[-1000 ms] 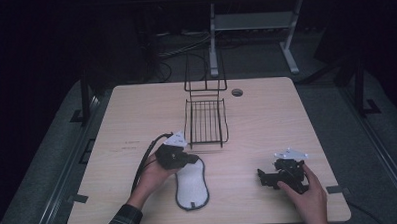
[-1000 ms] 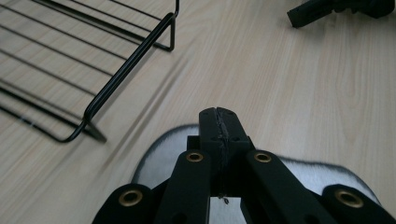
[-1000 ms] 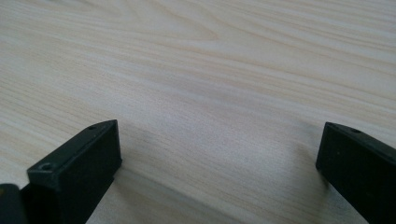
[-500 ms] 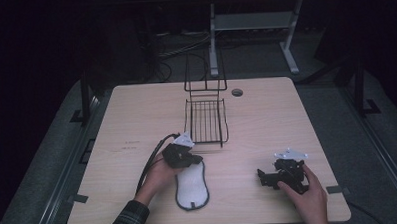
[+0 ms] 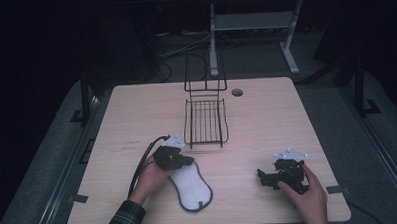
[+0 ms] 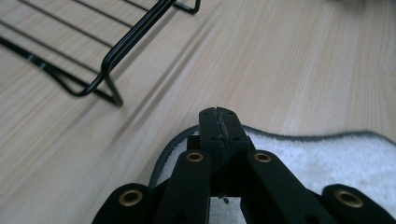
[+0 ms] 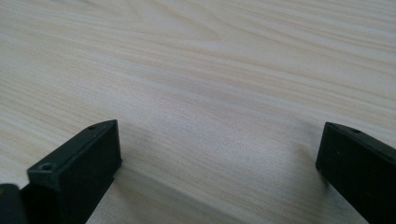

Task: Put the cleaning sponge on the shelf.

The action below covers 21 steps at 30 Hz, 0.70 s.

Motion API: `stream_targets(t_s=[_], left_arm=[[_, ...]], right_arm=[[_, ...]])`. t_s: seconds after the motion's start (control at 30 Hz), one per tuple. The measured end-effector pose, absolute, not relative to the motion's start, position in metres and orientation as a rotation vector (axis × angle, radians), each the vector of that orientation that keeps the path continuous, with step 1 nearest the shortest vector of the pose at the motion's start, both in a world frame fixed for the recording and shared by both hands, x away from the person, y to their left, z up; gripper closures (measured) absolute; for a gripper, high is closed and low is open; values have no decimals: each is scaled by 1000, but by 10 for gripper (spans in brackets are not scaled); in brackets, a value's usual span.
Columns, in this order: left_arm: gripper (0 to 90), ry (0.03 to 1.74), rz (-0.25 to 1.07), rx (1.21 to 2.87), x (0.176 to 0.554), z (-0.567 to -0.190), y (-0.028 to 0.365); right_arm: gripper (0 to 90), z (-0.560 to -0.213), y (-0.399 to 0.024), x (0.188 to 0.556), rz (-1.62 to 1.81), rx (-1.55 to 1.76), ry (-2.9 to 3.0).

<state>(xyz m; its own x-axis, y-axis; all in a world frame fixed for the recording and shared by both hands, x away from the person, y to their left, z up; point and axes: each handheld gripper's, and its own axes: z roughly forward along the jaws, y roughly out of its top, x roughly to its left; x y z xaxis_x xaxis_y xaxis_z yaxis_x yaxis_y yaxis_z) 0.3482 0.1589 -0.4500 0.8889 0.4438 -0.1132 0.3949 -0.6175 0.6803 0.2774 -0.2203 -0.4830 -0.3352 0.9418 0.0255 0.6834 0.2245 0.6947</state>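
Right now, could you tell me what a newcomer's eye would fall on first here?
Probably the white insole, lying flat near the front edge of the wooden table, with the left gripper shut over its near end. Behind it stands a black wire rack, and the right gripper rests open at the right.

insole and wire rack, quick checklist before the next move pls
1. Left hand-held gripper jaws closed: ok.
2. Its tips sit at the edge of the white insole; whether fabric is pinched: cannot tell.
3. Wire rack upright, nothing lying in it: ok.
4. Table between insole and rack free of obstacles: ok.
5. Right hand-held gripper open, resting apart from the insole: ok.
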Motion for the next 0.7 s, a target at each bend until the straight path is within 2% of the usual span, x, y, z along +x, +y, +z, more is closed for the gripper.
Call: stream_targets(t_s=[0.43, 0.7], left_arm=[[896, 659, 106, 2295, 328, -449, 196], [896, 661, 114, 2282, 321, -445, 201]], right_arm=[[0, -483, -220, 277, 872, 1500, 2103], [0, -483, -220, 277, 872, 1500, 2103]])
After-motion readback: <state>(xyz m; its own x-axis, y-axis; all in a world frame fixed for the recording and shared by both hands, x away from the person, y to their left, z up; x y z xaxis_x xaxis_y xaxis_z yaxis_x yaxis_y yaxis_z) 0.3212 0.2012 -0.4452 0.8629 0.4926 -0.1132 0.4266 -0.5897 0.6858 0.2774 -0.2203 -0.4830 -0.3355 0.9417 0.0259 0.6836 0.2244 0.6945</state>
